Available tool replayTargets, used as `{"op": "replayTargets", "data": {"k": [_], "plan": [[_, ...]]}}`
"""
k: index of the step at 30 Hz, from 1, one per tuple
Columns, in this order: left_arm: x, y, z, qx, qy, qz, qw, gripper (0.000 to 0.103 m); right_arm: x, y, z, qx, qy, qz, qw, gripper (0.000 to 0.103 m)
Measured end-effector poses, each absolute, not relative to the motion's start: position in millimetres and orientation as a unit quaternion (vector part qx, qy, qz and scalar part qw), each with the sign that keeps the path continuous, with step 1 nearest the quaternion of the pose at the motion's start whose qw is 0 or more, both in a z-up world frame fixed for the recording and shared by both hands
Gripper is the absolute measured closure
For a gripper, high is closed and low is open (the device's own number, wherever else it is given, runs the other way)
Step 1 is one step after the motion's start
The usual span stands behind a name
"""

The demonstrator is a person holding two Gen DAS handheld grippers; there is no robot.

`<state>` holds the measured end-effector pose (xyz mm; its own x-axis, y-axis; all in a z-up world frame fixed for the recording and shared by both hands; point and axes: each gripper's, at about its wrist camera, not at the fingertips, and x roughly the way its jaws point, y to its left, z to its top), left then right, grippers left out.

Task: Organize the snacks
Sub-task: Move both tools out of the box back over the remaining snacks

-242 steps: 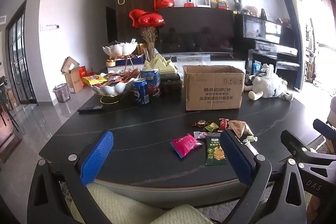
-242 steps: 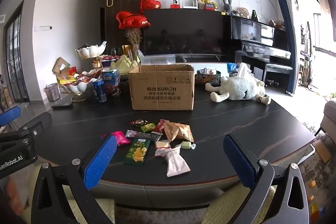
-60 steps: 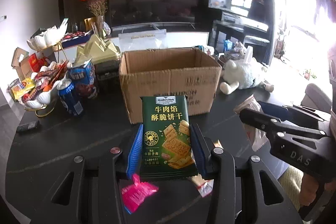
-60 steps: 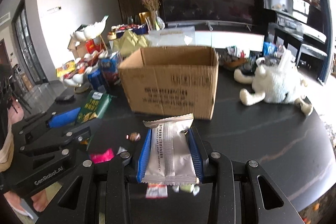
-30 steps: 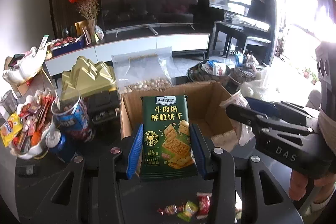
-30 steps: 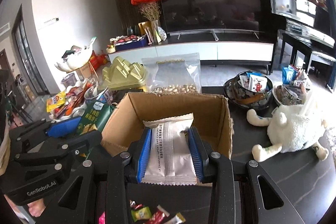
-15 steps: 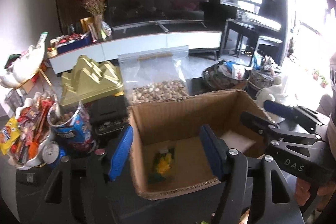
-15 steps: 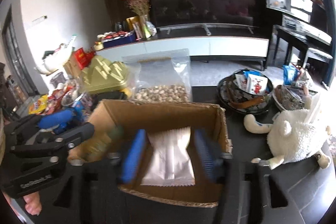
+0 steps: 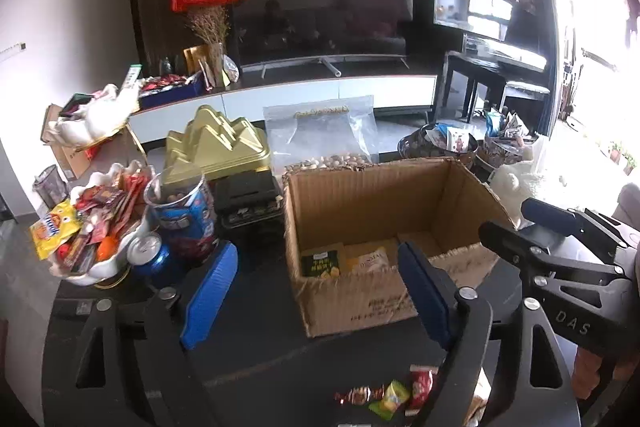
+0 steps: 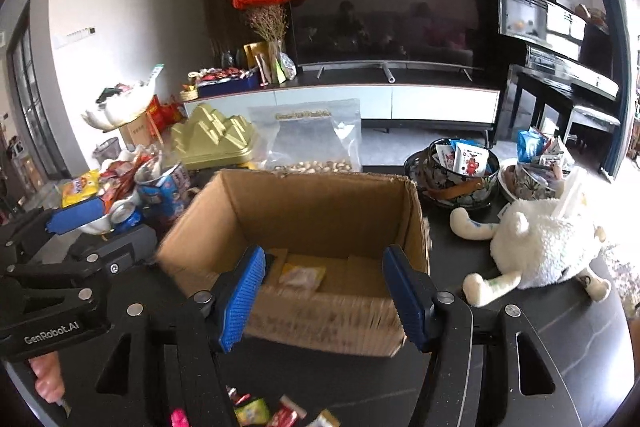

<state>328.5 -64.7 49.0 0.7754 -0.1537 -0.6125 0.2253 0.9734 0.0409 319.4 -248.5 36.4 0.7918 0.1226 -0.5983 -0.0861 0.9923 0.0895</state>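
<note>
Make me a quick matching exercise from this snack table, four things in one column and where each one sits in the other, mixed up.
Things:
1 green cracker packet
2 blue can
3 plush sheep
4 small candies

Places:
A right of the cardboard box
B on the table in front of the box
C inside the box
D left of the box, beside the white bowl

Pairs: 1-C, 2-D, 3-A, 4-B
</note>
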Motion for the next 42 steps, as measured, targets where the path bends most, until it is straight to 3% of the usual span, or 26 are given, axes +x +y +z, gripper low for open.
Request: {"op": "replayTargets", "data": {"k": [7, 19, 42], "plan": [[279.6, -50.6, 59.5, 0.069, 0.294, -0.094, 0.949, 0.012, 278.0, -235.9, 45.2, 0.027, 0.311, 0.065, 0.948, 0.035], [208.9, -23.8, 60.4, 0.082, 0.280, -0.105, 0.951, 0.009, 214.4, -204.9, 44.7, 0.022, 0.307, 0.089, 0.947, 0.035], [142.5, -10.9, -24.8, 0.109, 0.354, -0.134, 0.919, 0.007, 156.4, -183.4, -31.0, 0.017, 0.403, 0.103, 0.909, 0.035]]}}
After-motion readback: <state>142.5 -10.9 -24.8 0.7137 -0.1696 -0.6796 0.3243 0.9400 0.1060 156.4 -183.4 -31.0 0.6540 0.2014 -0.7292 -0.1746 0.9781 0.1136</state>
